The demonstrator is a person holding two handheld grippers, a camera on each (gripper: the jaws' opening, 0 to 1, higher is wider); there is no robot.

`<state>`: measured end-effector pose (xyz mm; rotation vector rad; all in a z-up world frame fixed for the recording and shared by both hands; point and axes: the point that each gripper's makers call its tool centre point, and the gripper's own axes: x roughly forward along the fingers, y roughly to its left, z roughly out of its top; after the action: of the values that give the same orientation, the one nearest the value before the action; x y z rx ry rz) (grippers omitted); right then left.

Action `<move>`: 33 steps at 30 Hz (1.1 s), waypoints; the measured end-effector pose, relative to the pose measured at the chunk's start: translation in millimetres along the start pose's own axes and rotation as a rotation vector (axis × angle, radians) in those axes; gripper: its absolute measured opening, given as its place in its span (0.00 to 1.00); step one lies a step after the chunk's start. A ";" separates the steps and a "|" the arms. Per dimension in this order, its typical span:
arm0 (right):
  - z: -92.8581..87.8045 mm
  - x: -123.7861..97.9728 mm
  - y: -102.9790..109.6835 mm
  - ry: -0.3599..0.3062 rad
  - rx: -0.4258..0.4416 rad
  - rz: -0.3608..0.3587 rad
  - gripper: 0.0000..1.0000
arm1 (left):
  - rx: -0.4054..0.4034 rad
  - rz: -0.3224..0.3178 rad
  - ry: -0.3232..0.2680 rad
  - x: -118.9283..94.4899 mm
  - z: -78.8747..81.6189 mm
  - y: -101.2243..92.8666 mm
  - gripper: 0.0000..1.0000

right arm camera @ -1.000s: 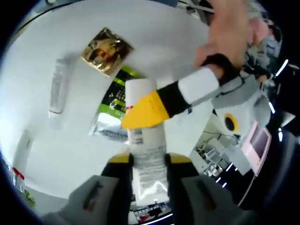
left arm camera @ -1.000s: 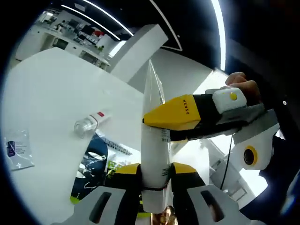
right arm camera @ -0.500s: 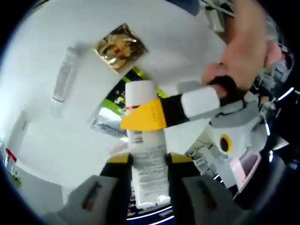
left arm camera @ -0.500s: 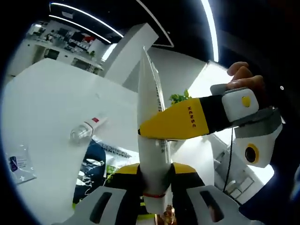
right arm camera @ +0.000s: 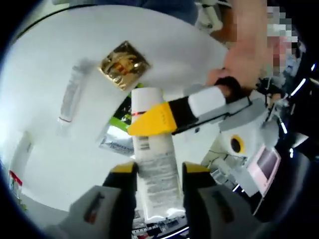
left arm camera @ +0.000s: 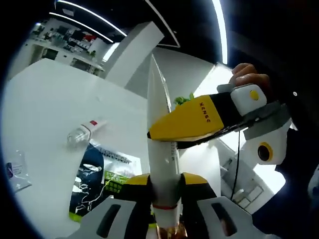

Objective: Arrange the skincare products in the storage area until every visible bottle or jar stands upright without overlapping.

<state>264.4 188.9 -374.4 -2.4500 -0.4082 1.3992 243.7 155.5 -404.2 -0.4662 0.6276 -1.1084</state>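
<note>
left gripper view: the left gripper [left arm camera: 163, 191] has its yellow-tipped jaws pressed against both sides of a white tube [left arm camera: 160, 149], near the tube's capped end at 6 o'clock. the tube runs up from the jaws toward 12 o'clock and tapers to its flat crimped end. the right gripper [left arm camera: 185, 121] comes in from 3 o'clock, its yellow jaw lying across the tube's middle; a hand [left arm camera: 249, 77] sits behind it at 2 o'clock.

right gripper view: the right gripper [right arm camera: 155, 172] has its jaws set narrow, one on each side of the same white tube [right arm camera: 155, 164], at the printed end; the jaws look to be touching it, though contact on both sides cannot be told for sure. the left gripper [right arm camera: 152, 119] crosses from 3 o'clock and clamps the tube just below its cap end.

the tube is held in the air above the white table [right arm camera: 75, 55], between both grippers.

on the table: a gold packet [right arm camera: 123, 65] at 11 o'clock, a clear tube [right arm camera: 72, 94] lying flat at 9 o'clock, a dark and green sachet [left arm camera: 97, 181] under the held tube. in the left gripper view a small clear bottle [left arm camera: 82, 133] lies on its side at 9 o'clock.
</note>
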 end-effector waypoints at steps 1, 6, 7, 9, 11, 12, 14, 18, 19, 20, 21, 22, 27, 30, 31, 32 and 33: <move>-1.5 0.2 0.9 0.001 0.003 0.000 0.35 | 0.001 0.000 0.000 0.0 -0.3 0.0 0.20; -11.5 2.8 6.0 0.032 0.002 0.009 0.37 | -0.023 -0.014 0.004 1.4 -3.4 -1.5 0.20; -12.4 2.8 6.0 0.034 0.005 0.007 0.39 | -0.030 -0.018 0.002 1.7 -3.7 -2.2 0.20; -13.3 2.8 6.5 0.032 0.018 0.007 0.40 | -0.040 -0.029 0.001 2.4 -4.3 -3.7 0.20; -14.6 3.2 6.6 0.032 0.027 0.004 0.40 | -0.045 -0.033 -0.002 2.8 -4.2 -4.3 0.20; -15.3 3.5 6.9 0.032 0.029 0.003 0.40 | -0.048 -0.036 -0.005 2.6 -3.7 -4.5 0.20; -17.2 4.2 7.3 0.036 0.028 0.003 0.39 | -0.055 -0.042 -0.008 1.8 -3.0 -4.9 0.20; -23.2 6.3 10.6 0.069 0.015 0.021 0.36 | -0.045 -0.043 -0.007 -0.5 -2.2 -5.8 0.20; -24.3 6.7 10.9 0.078 0.014 0.025 0.36 | -0.043 -0.044 -0.006 -1.0 -2.4 -6.4 0.20; -25.4 7.1 11.0 0.082 0.015 0.025 0.36 | -0.041 -0.044 -0.006 -1.4 -2.7 -6.9 0.20; -24.9 6.4 10.2 0.083 0.020 0.024 0.36 | -0.044 -0.046 -0.006 -1.6 -2.7 -7.3 0.20; -25.2 6.5 10.0 0.082 0.028 0.023 0.37 | -0.046 -0.048 -0.005 -1.9 -3.0 -7.8 0.20; -30.6 6.9 13.1 0.101 0.049 0.031 0.38 | -0.039 -0.048 -0.002 -2.9 -5.3 -8.9 0.20; -31.5 6.7 14.8 0.102 0.062 0.033 0.39 | -0.037 -0.047 0.000 -3.0 -6.1 -8.7 0.20; -31.6 6.6 14.9 0.101 0.064 0.032 0.39 | -0.036 -0.046 0.001 -3.0 -6.2 -8.6 0.20; -31.7 6.6 15.1 0.101 0.066 0.032 0.39 | -0.033 -0.045 0.003 -2.9 -6.3 -8.2 0.20; -31.8 6.5 15.0 0.101 0.062 0.031 0.39 | -0.030 -0.043 0.003 -2.8 -6.3 -7.9 0.20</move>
<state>296.6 174.2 -369.8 -2.4738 -0.3009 1.2732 233.3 154.8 -403.2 -0.5061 0.6398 -1.1421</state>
